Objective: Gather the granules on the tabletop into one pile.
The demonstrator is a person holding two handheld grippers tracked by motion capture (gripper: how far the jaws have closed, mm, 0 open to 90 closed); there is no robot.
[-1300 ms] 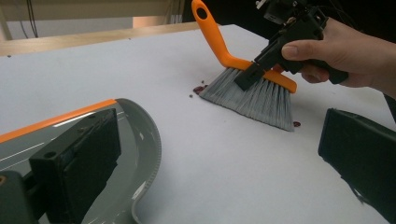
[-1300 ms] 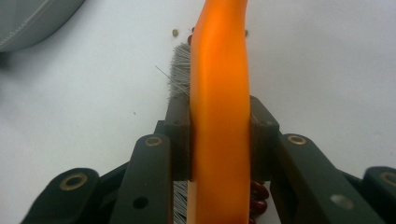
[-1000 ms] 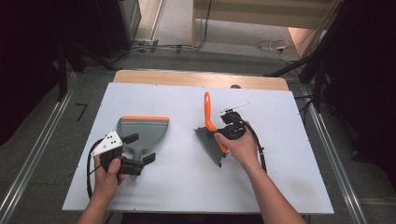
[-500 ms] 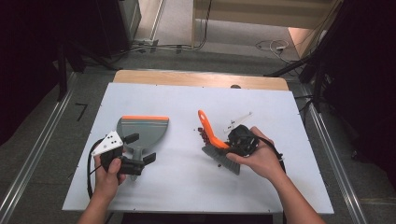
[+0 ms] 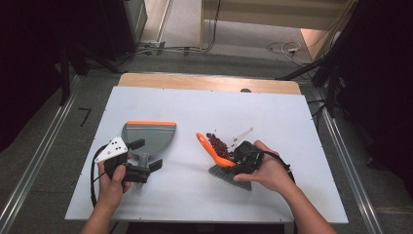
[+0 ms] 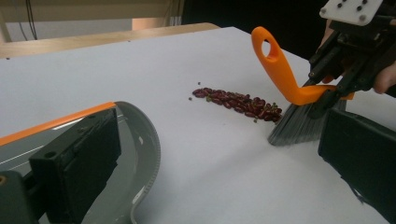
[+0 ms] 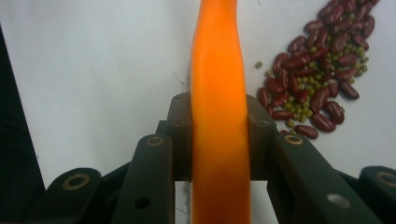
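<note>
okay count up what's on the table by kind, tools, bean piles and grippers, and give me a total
Brushes: 1, the brush, clamped in the right gripper
Dustpans: 1, the dustpan, held by the left gripper
Bean piles: 1, the beans, red with small green ones mixed in
Grippers: 2
Total: 5

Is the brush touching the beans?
Touching. In the left gripper view, the brush bristles meet the near end of the beans, no gap.
</note>
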